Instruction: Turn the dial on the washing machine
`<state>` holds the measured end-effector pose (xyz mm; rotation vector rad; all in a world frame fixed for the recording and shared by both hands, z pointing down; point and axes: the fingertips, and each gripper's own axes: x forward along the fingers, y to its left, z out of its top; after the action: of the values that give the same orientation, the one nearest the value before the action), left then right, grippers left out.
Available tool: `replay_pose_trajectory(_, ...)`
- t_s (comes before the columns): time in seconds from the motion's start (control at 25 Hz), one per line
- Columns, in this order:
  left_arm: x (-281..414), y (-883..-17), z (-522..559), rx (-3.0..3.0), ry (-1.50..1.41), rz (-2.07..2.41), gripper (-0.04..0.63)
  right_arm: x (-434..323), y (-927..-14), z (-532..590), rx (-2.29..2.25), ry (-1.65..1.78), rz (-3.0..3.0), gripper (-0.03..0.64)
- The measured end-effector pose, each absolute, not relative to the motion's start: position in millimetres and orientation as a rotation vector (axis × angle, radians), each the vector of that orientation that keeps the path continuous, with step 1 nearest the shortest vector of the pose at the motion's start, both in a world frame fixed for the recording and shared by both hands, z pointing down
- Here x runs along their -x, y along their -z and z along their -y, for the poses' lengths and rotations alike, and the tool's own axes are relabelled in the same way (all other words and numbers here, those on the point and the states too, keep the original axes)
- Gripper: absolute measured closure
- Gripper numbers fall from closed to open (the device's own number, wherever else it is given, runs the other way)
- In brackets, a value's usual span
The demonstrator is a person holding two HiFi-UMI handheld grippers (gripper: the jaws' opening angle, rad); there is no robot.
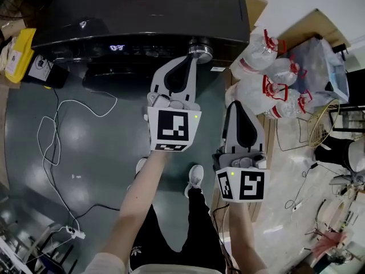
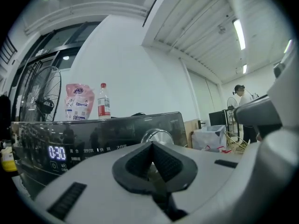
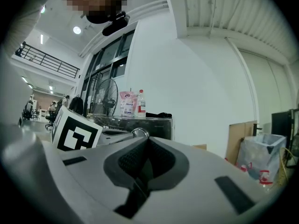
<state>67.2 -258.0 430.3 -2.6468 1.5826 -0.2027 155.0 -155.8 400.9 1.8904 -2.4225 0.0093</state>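
Nearest, points the grey left gripper (image 1: 191,59), jaws pressed together and empty, at the round silver dial (image 1: 201,51) on the right end of the black washing machine (image 1: 125,10), tip just beside it. Holds the grey right gripper (image 1: 238,105) back, jaws closed on nothing. Looks unstarted; left to do: open, grip, turn.

left claw (image 1: 192,58) closed, right claw (image 1: 237,104) closed

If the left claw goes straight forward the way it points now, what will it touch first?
Most likely the round silver dial on the black washing machine, which sits directly beyond the shut tips of the left claw. The gap between them is hard to judge.
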Motion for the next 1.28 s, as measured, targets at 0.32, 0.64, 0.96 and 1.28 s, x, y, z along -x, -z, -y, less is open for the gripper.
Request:
replay_pose_trajectory(0.32,-70.1,-449.8,257.4,2.685,0.261,-1.572,0.597,-152.8,-409.9,162.4,-1.887,-0.032,2.428,0.614)
replay_pose_trajectory(0.64,-74.5,-455.3,257.2,2.695,0.211,-1.573,0.597,-162.6,-410.6,168.7,-1.907,-0.021,2.414,0.615)
replay_pose_trajectory(0.96,-80.1,-458.9,256.7,2.710,0.213,-1.542,0.597,-174.3,-413.7,174.3,-1.935,-0.024,2.385,0.615)
replay_pose_trajectory(1.28,-87.2,-459.3,256.4,2.731,0.195,-1.530,0.597,-171.8,-411.2,174.0,-1.926,-0.013,2.398,0.615)
